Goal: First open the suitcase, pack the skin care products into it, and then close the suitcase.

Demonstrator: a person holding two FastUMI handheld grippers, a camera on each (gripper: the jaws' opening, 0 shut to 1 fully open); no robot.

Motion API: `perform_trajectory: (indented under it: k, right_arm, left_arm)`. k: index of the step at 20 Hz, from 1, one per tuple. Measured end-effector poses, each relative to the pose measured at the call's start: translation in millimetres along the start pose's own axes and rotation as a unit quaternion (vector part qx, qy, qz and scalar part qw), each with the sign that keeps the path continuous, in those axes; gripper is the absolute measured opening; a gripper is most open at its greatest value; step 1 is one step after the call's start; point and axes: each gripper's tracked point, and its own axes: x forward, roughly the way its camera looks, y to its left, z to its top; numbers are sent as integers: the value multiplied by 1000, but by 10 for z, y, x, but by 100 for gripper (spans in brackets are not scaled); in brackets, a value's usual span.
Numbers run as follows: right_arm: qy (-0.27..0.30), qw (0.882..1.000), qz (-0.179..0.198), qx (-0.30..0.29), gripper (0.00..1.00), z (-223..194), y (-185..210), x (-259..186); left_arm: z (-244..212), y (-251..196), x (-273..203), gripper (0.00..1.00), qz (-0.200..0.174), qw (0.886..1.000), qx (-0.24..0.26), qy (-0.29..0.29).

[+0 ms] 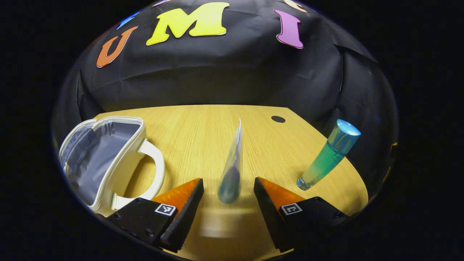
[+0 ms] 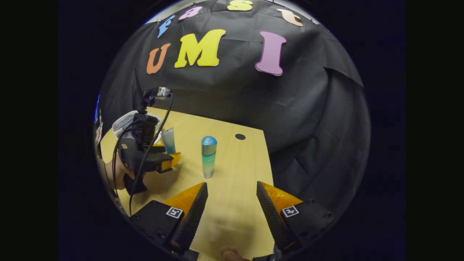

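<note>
left gripper (image 1: 228, 192) open around 1 tube (image 1: 232, 170), beside 1 bottle (image 1: 328, 156).

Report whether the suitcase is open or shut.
Open. In the left gripper view the suitcase has its lid folded back, showing a grey lining with nothing visible inside.

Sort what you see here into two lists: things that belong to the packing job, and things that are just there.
Job: open white suitcase; standing tube between the left gripper's open fingers; blue-capped bottle; right gripper.

Just there: wooden table; its round black hole.
</note>
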Motion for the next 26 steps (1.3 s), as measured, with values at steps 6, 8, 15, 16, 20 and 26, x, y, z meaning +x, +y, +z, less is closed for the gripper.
perform_trajectory:
  k: [6, 8, 15, 16, 20, 26]
  right_arm:
    - [1, 1000, 10, -15, 80, 29, 15, 138]
    - [-3, 1000, 13, -21, 80, 79, 48, 207]
    - [-20, 998, 53, -19, 80, 358, 391, 536]
    - [-21, 998, 52, -18, 80, 379, 427, 630]
    - [-17, 998, 54, -13, 80, 413, 629, 1006]
    - [-2, 999, 34, 28, 80, 344, 703, 1469]
  left_arm:
    - [-48, 14, 247, 65, 11, 1000, 5, 14]
    - [-42, 29, 238, 45, 17, 1000, -7, 16]
    - [143, 115, -85, 41, 11, 1000, -10, 15]
    - [204, 145, -197, 41, 11, 1000, -11, 11]
    - [450, 331, -640, 40, 5, 1000, 7, -9]
    - [673, 793, -1292, 39, 24, 999, 32, -10]
